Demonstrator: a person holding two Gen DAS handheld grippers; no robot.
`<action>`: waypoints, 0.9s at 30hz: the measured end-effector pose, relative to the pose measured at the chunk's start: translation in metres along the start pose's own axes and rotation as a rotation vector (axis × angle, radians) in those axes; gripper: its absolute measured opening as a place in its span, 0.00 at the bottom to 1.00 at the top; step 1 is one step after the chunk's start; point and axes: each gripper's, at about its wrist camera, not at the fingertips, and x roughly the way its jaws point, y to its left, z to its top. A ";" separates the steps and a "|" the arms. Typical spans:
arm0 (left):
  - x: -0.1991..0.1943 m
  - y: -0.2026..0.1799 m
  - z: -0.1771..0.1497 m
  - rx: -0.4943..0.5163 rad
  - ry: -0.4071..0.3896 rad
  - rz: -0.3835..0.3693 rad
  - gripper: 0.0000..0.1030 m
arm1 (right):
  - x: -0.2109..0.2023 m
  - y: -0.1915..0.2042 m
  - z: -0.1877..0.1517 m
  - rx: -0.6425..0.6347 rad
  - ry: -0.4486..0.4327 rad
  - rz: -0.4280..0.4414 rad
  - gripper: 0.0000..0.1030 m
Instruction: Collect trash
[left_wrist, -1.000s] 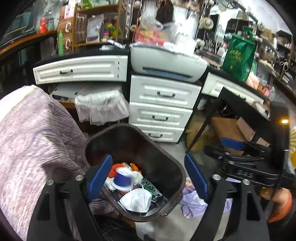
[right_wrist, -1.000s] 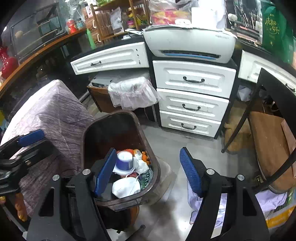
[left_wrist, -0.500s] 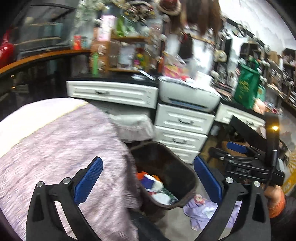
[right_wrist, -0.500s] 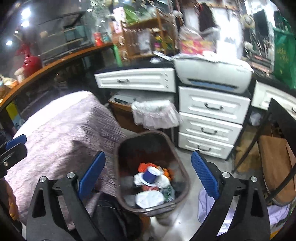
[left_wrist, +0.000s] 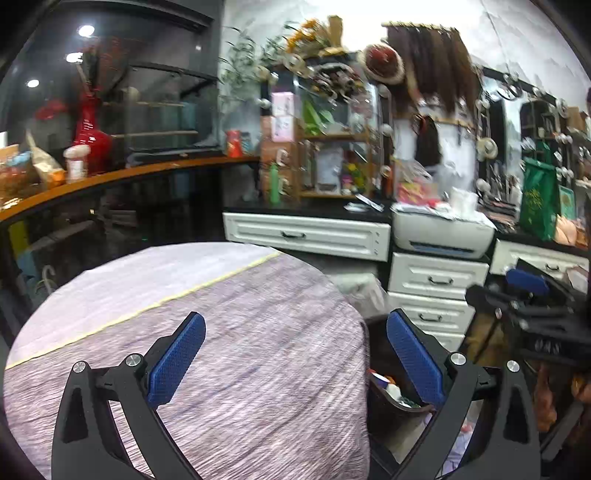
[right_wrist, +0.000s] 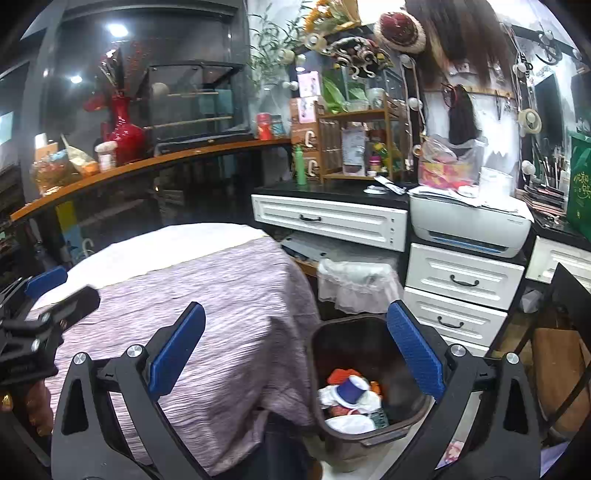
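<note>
Left wrist view: The left hand-held gripper has its jaws spread wide, with nothing between the blue pads. Below it lies a cloth-covered worktop draped in a purple-grey striped cloth with a yellow seam. The dark trash bin stands on the floor just beside the right edge of the cloth and is partly hidden behind the right finger; only a few pieces of trash show inside it. The right hand-held gripper appears at the right edge, seen side-on. White drawers and a white printer stand behind the bin.

Right wrist view: The right hand-held gripper has jaws that are opening, and no object lies between its pads. The trash bin stands on the floor, touching or just beside the hanging cloth of the worktop. Inside it lie collected trash items: a blue paper cup on its side, white crumpled paper or a mask near the front rim, and orange scraps behind the cup. The left hand-held gripper shows at the left edge above the cloth. A second container lined with a white plastic bag stands behind the bin, under the drawer unit.
</note>
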 end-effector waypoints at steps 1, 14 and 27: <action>-0.005 0.002 0.001 -0.003 -0.011 0.010 0.95 | -0.003 0.005 -0.001 -0.001 -0.001 0.008 0.94; -0.037 0.013 -0.004 -0.038 -0.052 0.081 0.95 | -0.060 0.045 -0.028 -0.077 -0.093 0.004 0.94; -0.044 0.007 -0.007 -0.073 -0.064 0.101 0.95 | -0.092 0.042 -0.036 -0.068 -0.176 -0.002 0.94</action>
